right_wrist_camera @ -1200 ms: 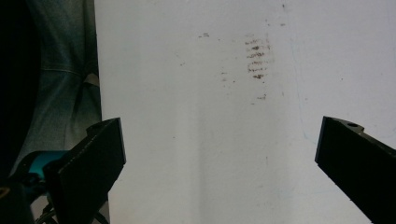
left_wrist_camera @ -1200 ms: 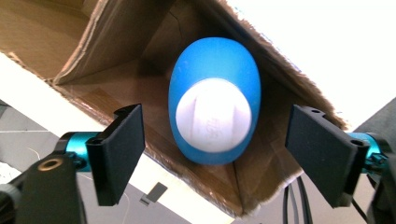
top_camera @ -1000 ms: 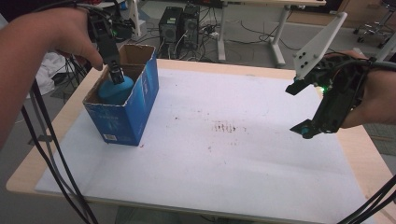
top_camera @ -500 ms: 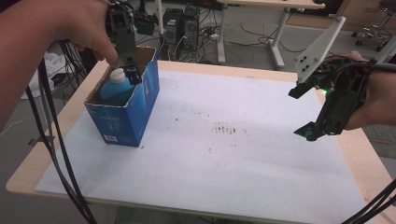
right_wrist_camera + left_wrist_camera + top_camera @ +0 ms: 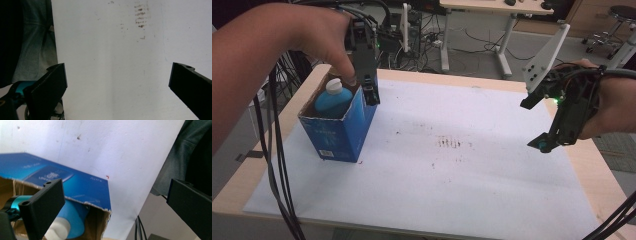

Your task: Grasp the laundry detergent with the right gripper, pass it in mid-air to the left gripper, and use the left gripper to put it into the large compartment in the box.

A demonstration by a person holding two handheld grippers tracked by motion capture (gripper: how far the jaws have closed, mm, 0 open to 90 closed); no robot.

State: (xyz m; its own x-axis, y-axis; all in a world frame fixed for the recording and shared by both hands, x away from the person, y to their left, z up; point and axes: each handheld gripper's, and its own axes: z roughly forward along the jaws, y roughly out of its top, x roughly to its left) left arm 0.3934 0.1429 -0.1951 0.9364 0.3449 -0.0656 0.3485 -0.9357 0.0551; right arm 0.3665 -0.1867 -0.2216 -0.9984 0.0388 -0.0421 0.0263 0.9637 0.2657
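Two black jaws of the left gripper (image 5: 112, 202) stand wide apart, having just been opening, with nothing between them. Below the left jaw, a blue bottle (image 5: 72, 216) with a white cap lies inside an open blue cardboard box (image 5: 62, 182) on a white table (image 5: 120, 150).

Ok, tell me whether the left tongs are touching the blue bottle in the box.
Apart. In the left gripper view the left tongs stand wide open with nothing between them, and the blue bottle sits below in the box, clear of both jaws.

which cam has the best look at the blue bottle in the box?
High view: the blue bottle stands white cap up inside the blue box, seen whole from above. Left gripper view catches part of its body and cap behind a jaw. Right gripper view faces the white tabletop.
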